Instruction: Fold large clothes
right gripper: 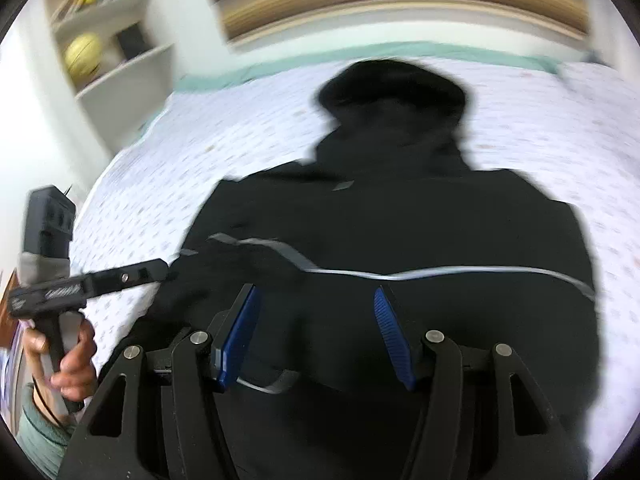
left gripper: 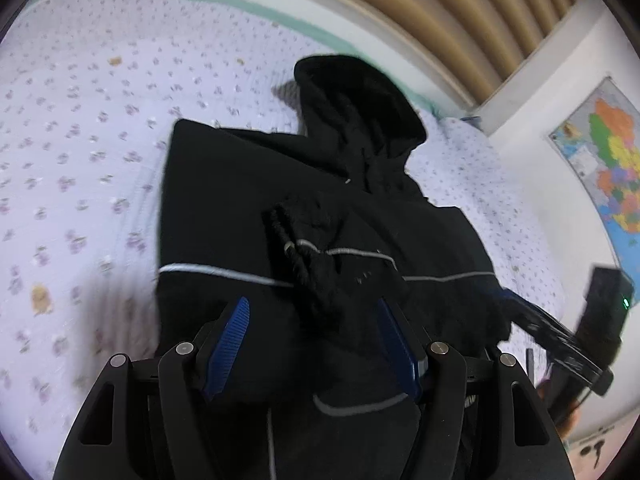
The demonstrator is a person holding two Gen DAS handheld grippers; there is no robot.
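Note:
A black hooded jacket [left gripper: 248,208] with a thin white stripe lies on the bed, hood at the far end. Both sleeves are folded in; a ribbed cuff [left gripper: 296,248] rests on the chest. My left gripper [left gripper: 312,312] is open and empty above the jacket's lower part. The jacket also shows in the right wrist view [right gripper: 420,216], blurred. My right gripper [right gripper: 316,300] is open and empty over its lower part. The left gripper appears in the right wrist view [right gripper: 160,270] at the jacket's left edge; the right gripper shows in the left wrist view [left gripper: 516,300].
The bed has a white floral sheet [left gripper: 80,152] with a green border. A tan padded headboard [left gripper: 440,12] stands behind. A map [left gripper: 608,148] hangs on the right wall. White shelves [right gripper: 116,40] with a yellow ball stand left of the bed.

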